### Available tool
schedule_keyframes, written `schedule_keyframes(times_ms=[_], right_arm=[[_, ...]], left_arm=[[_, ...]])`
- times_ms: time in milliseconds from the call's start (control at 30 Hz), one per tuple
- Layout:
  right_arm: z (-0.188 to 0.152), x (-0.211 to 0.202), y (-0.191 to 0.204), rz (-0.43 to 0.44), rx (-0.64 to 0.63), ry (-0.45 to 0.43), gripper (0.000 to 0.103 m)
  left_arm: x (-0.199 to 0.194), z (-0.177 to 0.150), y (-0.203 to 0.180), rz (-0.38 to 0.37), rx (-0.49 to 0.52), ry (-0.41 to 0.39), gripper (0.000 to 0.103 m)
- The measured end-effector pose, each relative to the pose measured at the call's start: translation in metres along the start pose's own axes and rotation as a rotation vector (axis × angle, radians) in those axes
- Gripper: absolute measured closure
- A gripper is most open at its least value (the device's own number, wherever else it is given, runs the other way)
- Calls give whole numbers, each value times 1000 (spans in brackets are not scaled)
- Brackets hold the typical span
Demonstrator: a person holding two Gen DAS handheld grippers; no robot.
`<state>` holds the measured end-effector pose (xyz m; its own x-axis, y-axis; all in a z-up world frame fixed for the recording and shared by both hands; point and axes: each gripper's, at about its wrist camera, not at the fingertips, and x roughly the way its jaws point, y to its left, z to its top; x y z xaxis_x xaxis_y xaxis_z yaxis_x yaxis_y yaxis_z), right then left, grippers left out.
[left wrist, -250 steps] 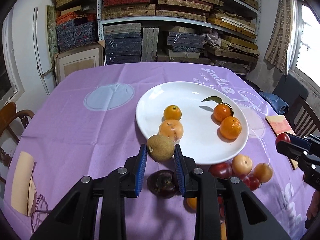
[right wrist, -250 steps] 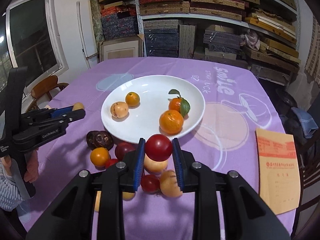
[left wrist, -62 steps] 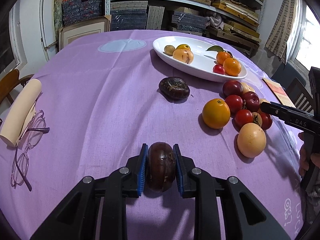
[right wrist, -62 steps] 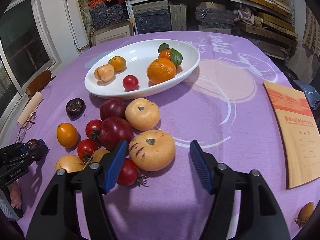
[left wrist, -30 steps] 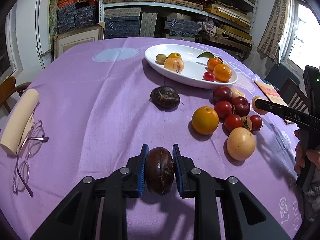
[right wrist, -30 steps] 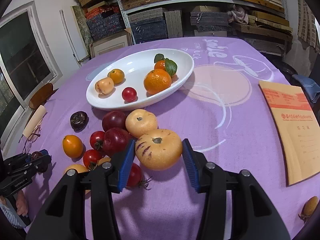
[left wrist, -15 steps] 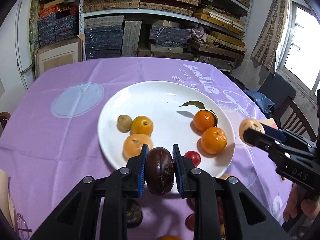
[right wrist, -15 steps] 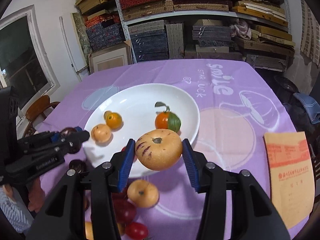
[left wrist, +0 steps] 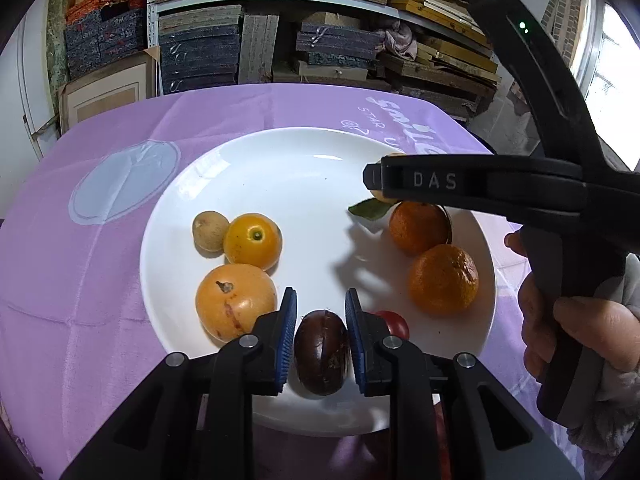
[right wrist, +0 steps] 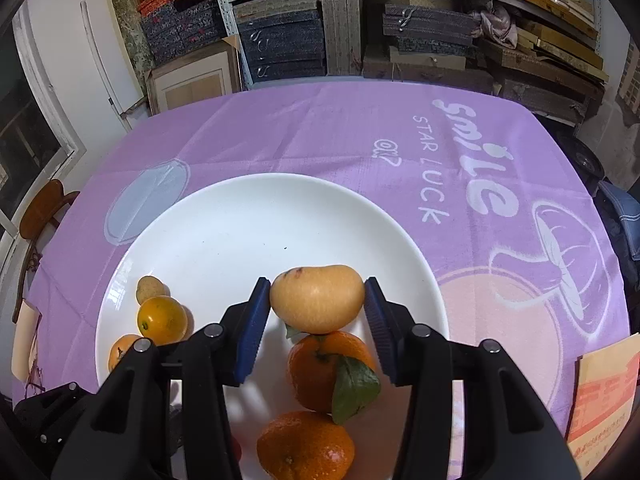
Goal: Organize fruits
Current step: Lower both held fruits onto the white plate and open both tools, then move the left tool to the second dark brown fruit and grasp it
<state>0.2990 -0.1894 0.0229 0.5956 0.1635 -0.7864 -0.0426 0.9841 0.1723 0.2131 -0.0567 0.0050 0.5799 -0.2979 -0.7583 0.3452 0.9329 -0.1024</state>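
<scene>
A white plate (left wrist: 304,168) (right wrist: 248,224) holds two oranges (left wrist: 443,280), a yellow-orange fruit (left wrist: 253,241), a small brown fruit (left wrist: 210,230), a peach-coloured fruit (left wrist: 235,301) and a small red tomato (left wrist: 394,323). My left gripper (left wrist: 320,334) stands over the plate's near rim, its pads a little apart from a dark purple fruit (left wrist: 321,352) that lies between them. My right gripper (right wrist: 316,320) is shut on a pale yellow fruit (right wrist: 317,298) and holds it above the plate, over a leafed orange (right wrist: 328,368). It also shows in the left wrist view (left wrist: 376,178).
A purple tablecloth (right wrist: 360,128) covers the table. Shelves of stacked boxes (right wrist: 288,48) stand behind it. An orange envelope (right wrist: 600,400) lies at the right edge. A wooden chair (right wrist: 44,216) stands at the left.
Both grippers have come lower and closer over the plate. The left jaws have opened slightly and the dark fruit now rests on the plate. The right gripper still holds the yellow fruit.
</scene>
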Motion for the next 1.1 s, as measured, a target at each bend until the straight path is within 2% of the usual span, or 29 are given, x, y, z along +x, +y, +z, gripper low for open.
schedule_keyframes(times_ms=[67, 133, 300, 333, 400, 433, 467, 533, 667, 767, 867, 1100], right_arm=[[1, 3, -1, 10, 4, 15, 56], [1, -1, -4, 22, 22, 0, 56], [-4, -42, -19, 58, 79, -104, 55], [-9, -57, -21, 66, 84, -139, 55], [-24, -89, -25, 77, 94, -216, 41], [-35, -105, -27, 82, 97, -256, 30], [-48, -121, -28, 78, 99, -296, 23], [-77, -145, -30, 76, 97, -348, 19], [-139, -166, -37, 101, 164, -369, 8], [-176, -169, -46, 110, 213, -352, 7], [-204, -168, -47, 69, 228, -346, 6], [-209, -165, -43, 36, 183, -347, 4]], left_arm=[[-1, 0, 3, -5, -7, 6, 72], [-5, 1, 5, -23, -18, 3, 55], [-34, 0, 11, 20, -28, -73, 32], [-41, 0, 13, 26, -31, -84, 31], [-60, -3, 22, 50, -45, -107, 28], [-69, -7, 28, 63, -59, -116, 24], [-78, -11, 34, 77, -74, -125, 23], [-96, -25, 49, 107, -105, -144, 18], [-116, -62, 73, 165, -164, -166, 13], [-120, -88, 83, 193, -205, -158, 12], [-119, -99, 85, 244, -205, -159, 12], [-110, -99, 61, 283, -81, -171, 12]])
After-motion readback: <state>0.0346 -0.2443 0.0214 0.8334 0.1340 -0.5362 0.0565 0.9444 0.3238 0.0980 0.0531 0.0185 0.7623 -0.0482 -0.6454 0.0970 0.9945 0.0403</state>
